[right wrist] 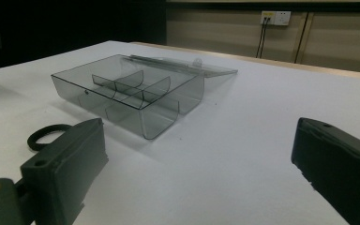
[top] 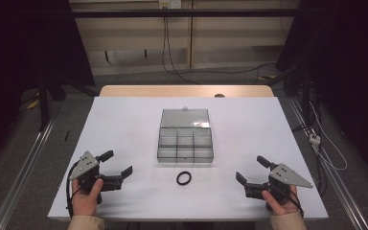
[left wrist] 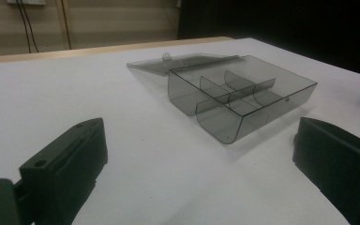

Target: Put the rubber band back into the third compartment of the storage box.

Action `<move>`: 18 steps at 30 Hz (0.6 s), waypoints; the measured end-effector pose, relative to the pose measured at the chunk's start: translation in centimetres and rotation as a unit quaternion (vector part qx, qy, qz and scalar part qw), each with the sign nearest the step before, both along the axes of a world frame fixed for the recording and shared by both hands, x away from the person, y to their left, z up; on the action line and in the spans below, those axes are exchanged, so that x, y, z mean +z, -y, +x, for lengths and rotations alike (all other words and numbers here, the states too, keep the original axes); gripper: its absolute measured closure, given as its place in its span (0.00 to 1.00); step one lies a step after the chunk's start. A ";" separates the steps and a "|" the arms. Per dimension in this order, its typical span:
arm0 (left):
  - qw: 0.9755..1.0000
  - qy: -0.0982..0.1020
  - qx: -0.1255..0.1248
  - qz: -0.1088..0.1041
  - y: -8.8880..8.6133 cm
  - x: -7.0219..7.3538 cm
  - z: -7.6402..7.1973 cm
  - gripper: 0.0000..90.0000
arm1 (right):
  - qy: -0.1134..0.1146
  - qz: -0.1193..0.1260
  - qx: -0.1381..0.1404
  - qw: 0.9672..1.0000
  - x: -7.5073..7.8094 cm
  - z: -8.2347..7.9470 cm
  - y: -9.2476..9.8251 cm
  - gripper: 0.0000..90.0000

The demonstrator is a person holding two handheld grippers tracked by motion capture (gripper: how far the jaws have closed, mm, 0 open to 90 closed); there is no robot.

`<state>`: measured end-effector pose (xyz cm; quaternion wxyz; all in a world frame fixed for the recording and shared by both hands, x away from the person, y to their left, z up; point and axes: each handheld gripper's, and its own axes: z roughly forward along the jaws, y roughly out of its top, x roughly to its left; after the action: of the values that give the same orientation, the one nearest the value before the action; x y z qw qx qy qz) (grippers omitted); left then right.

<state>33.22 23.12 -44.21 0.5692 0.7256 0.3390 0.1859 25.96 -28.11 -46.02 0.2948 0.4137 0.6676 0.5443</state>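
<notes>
Left claw point(top: 119, 164) released, empty, near left edge of surface point(top: 124, 120). Right claw point(top: 252, 170) released, empty, near right edge. Black ring point(top: 184, 178) lay flat on surface, between claws, just in front of compartment box point(top: 185, 146). Box lid point(top: 185, 118) lay open behind. Risk: thin flat ring likely to slip or skid under claw tips. Risk: light box likely to shift if nudged.
</notes>
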 end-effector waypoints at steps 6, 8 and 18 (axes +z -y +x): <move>1.000 0.001 -0.003 0.000 0.0 0.0 -0.1 0.03 | 0.000 -0.004 0.005 1.000 0.1 0.3 -0.4 0.03; 1.000 0.002 -0.003 -0.001 0.0 0.1 -0.1 0.03 | 0.000 -0.007 0.010 1.000 0.2 0.5 -0.7 0.03; 1.000 0.002 -0.005 0.005 0.1 0.0 0.0 0.03 | -0.009 0.000 0.031 0.999 0.6 2.1 -2.4 0.04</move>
<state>33.20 23.02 -44.20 0.5668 0.7299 0.3335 0.1866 28.04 -25.68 -45.42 0.2716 0.3978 0.6827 0.5495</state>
